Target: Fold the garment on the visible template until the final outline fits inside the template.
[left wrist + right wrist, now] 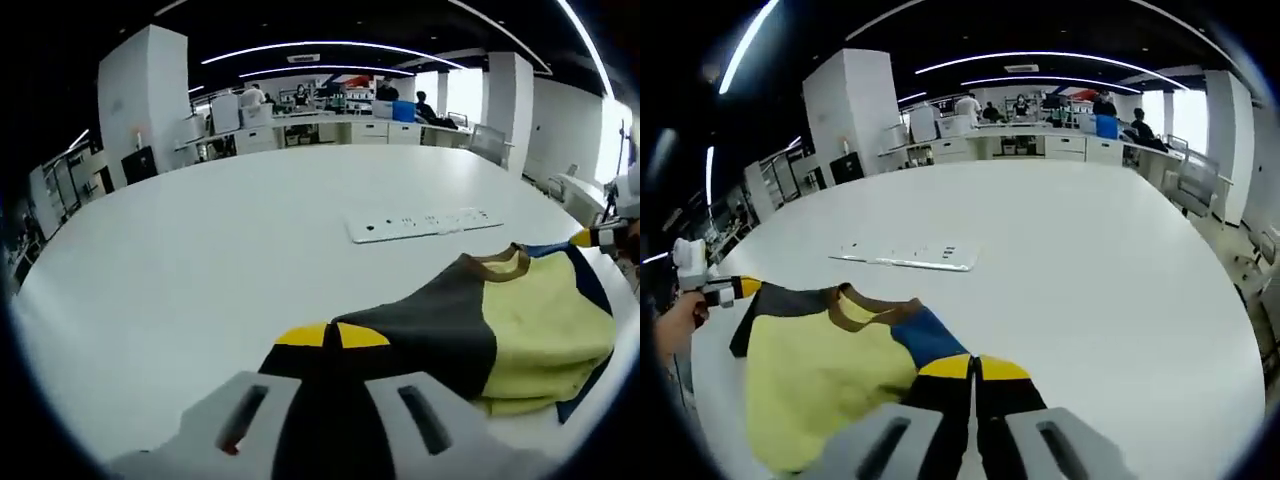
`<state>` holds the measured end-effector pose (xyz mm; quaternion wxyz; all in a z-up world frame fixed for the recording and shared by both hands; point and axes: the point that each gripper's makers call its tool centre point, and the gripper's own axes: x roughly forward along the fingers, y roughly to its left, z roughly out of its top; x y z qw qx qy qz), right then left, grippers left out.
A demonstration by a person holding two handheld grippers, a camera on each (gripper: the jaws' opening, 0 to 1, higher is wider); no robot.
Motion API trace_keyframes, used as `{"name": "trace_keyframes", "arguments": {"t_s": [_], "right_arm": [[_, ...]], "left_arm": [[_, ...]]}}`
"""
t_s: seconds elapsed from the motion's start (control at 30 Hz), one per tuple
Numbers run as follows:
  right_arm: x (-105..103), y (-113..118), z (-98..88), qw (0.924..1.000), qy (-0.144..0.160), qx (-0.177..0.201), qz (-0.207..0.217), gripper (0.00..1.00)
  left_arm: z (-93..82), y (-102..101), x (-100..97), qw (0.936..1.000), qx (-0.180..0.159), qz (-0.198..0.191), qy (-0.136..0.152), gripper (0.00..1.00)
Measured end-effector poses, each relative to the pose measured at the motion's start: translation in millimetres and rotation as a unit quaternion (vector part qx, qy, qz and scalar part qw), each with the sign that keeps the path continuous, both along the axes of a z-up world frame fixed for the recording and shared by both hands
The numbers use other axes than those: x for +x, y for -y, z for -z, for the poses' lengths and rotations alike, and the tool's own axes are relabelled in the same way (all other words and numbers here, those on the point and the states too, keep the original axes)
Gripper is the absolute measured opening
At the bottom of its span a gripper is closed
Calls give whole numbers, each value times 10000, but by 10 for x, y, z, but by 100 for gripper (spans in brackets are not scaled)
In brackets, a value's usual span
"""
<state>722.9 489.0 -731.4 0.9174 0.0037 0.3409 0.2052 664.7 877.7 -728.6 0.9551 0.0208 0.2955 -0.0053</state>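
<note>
already partly folded, shirt (520, 330) lying on table (250, 230); both grippers (330, 400) (975, 420) pinching shirt edges, folding unfinished.

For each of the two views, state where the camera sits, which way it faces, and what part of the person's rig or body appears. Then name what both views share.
Left gripper view: rides the left gripper, low over the white table, facing the garment; its jaws pinch cloth.
Right gripper view: rides the right gripper, facing the garment; a hand shows at left.
Shared: garment, table, flat white strip.
</note>
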Motion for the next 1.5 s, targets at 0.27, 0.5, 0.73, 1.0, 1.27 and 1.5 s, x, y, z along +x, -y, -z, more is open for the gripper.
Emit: {"name": "trace_keyframes", "arguments": {"t_s": [0.27, 0.5, 0.73, 1.0, 1.27, 1.5], "right_arm": [[-27, -61, -82, 9997, 72, 238, 75, 8], [-149, -116, -279, 9992, 358, 148, -128, 28], [-465, -128, -407, 9980, 528, 131, -315, 54], [-962, -176, -431, 9971, 344, 424, -534, 64], [-1350, -227, -378, 9958, 164, 554, -709, 65], [-1571, -273, -290, 9947, 60, 533, -880, 65]], "left_arm": [[44, -38, -100, 9999, 10, -25, -97, 6], [-123, 161, -270, 9987, -404, 238, 218, 22], [-239, 404, -512, 9941, -739, 689, 382, 33], [-306, 570, -751, 9888, -974, 1031, 458, 37], [-319, 904, -979, 9804, -1073, 1592, 445, 34], [-250, 1249, -1142, 9701, -1049, 2166, 321, 33]]}}
